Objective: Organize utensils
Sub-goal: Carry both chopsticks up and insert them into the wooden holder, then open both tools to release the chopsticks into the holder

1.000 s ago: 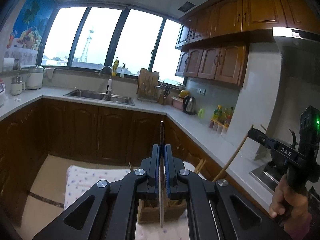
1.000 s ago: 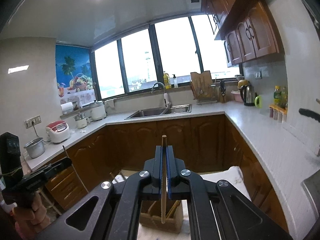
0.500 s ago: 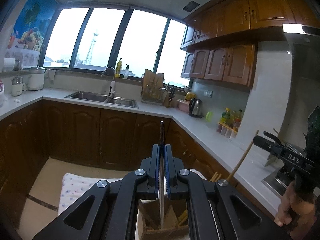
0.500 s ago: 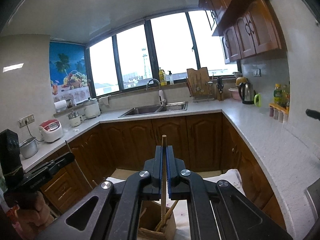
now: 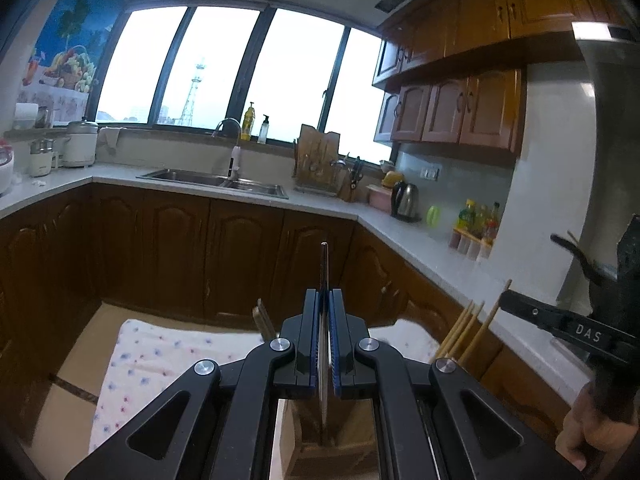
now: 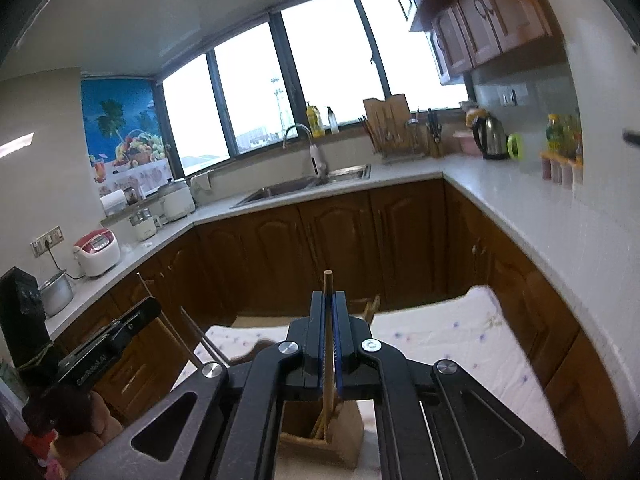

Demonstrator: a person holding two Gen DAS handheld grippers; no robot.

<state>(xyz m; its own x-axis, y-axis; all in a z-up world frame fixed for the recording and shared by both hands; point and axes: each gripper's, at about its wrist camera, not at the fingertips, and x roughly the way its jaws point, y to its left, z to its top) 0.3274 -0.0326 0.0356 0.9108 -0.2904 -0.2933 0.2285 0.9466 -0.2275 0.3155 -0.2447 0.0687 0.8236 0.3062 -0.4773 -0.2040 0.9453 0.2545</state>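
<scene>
Your left gripper (image 5: 324,332) is clamped on a thin flat utensil (image 5: 324,268); your right gripper (image 6: 328,334) pinches a chopstick (image 6: 328,280) above the wooden holder (image 6: 320,440).

I count two grippers: the left gripper (image 5: 324,344) and the right gripper (image 6: 329,344), each with one utensil between its jaws, a flat metal utensil (image 5: 324,272) on the left and a wooden chopstick (image 6: 328,280) on the right. One wooden holder (image 6: 320,436) stands below them on one flowered cloth (image 6: 448,344). In the left wrist view I make out three chopsticks (image 5: 464,332) sticking up at the right. On the bench (image 6: 520,208) I see one sink (image 6: 308,186), one kettle (image 6: 490,138), two rice cookers (image 6: 98,252), and one metal pot (image 6: 56,292). The small bottles by the wall are too blurred to count.
</scene>
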